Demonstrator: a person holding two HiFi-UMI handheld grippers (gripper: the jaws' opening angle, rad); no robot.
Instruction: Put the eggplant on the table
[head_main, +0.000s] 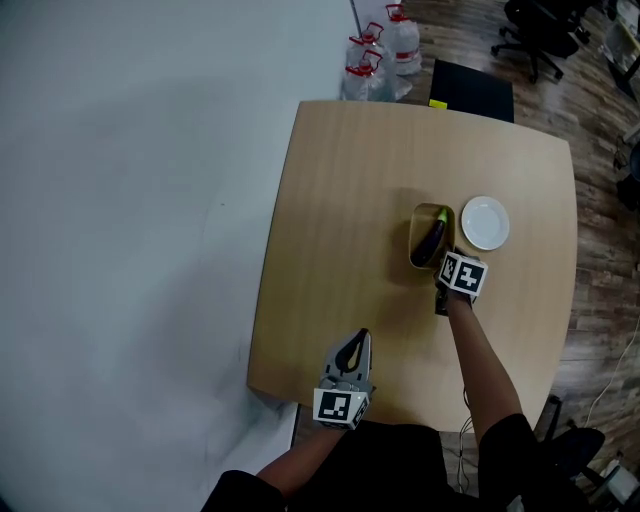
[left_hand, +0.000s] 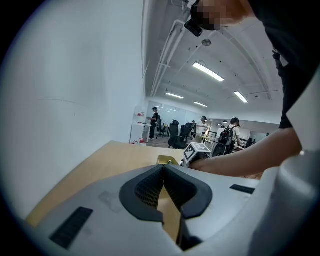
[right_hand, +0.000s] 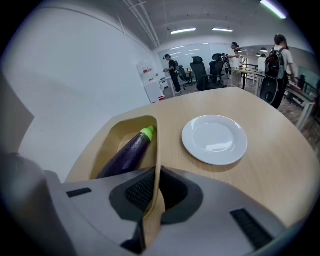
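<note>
A dark purple eggplant (head_main: 432, 241) (right_hand: 127, 152) with a green stem lies in a narrow tan tray (head_main: 418, 216) (right_hand: 124, 123) on the wooden table (head_main: 340, 200). My right gripper (head_main: 443, 263) (right_hand: 156, 172) is at the tray's near end, shut on its thin right rim. The eggplant lies just left of the jaws, untouched. My left gripper (head_main: 361, 336) (left_hand: 163, 166) hovers over the table's near edge, shut with nothing between its pads. It points toward the tray (left_hand: 167, 160).
A white plate (head_main: 485, 222) (right_hand: 215, 140) sits right of the tray. Water bottles (head_main: 380, 55) and a black box (head_main: 472, 90) stand on the floor beyond the table's far edge. A white wall is to the left. Office chairs (head_main: 535, 35) and people are farther off.
</note>
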